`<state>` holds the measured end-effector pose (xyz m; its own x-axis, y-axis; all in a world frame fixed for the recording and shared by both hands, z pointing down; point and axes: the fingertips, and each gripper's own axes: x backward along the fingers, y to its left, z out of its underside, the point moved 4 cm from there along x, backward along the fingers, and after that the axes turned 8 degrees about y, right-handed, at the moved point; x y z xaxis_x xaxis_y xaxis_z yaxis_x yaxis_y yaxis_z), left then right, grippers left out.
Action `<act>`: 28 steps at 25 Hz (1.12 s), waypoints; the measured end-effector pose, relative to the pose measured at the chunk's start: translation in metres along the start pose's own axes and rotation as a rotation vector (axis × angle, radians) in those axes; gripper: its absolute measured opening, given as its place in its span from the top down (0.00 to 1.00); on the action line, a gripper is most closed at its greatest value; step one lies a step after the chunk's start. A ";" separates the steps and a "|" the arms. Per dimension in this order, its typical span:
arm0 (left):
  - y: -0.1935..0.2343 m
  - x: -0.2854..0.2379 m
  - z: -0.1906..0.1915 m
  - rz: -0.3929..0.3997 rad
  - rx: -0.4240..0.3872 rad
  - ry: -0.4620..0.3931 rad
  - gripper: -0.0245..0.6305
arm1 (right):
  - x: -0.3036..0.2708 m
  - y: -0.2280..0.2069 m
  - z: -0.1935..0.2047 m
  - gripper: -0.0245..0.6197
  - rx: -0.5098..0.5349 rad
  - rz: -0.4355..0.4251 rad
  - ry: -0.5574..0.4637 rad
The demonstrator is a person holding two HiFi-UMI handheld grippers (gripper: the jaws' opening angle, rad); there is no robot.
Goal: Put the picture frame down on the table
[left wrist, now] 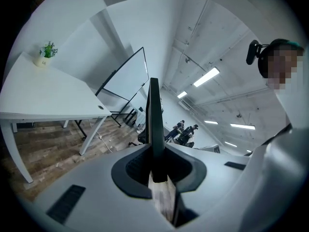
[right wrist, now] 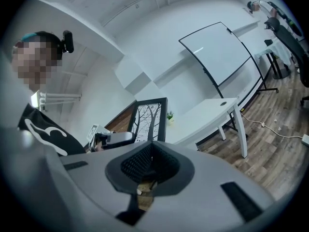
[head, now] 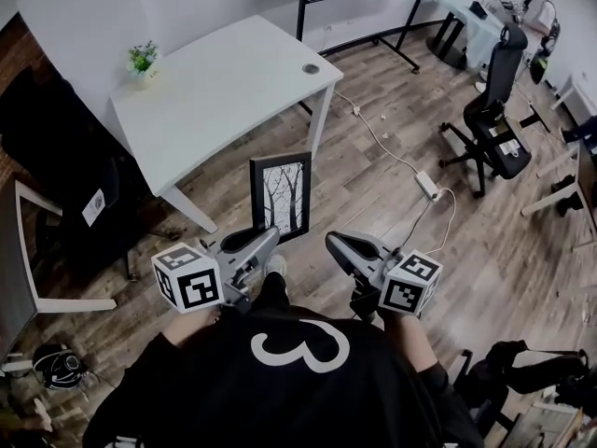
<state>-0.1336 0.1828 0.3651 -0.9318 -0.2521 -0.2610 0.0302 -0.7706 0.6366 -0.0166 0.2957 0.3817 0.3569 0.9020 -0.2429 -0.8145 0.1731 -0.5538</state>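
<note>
In the head view the left claw (head: 269, 238) is clamped on the lower left edge of the picture frame (head: 280, 194). It holds the frame upright in the air over the wooden floor, just in front of the person. The right claw (head: 331, 243) sits just beside the frame's right edge and seems not to touch it. The white table (head: 224, 91) stands well apart to the far left, with a small potted plant (head: 143, 61) at its far corner. The frame is not yet over the table.

In the left gripper view the frame (left wrist: 154, 115) shows edge-on as a thin dark strip rising straight out of the narrow notch of the jaws. The jaws press on it from both sides. The table (left wrist: 43, 98) lies to the left.

In the right gripper view the jaws are drawn together and nothing shows between them. Beyond them the frame (right wrist: 148, 122) shows its tree print, with the left claw (right wrist: 113, 139) on its far edge.

The frame looks stiff and light, but its front is probably glass, so it is fragile. Its smooth rim may slip or swing in a one-sided hold. The safest hold is probably on the rim, one claw on each side, with the bottom edge meeting the table first.
</note>
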 end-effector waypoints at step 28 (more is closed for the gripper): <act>0.183 -0.016 -0.169 -0.094 0.023 -0.059 0.87 | -0.179 -0.121 -0.136 0.93 0.015 -0.054 0.060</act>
<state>-0.0517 -0.0532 0.3630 -0.9500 -0.1440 -0.2769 -0.0657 -0.7752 0.6283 0.0800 0.0593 0.3834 0.4270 0.8658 -0.2610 -0.7998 0.2270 -0.5557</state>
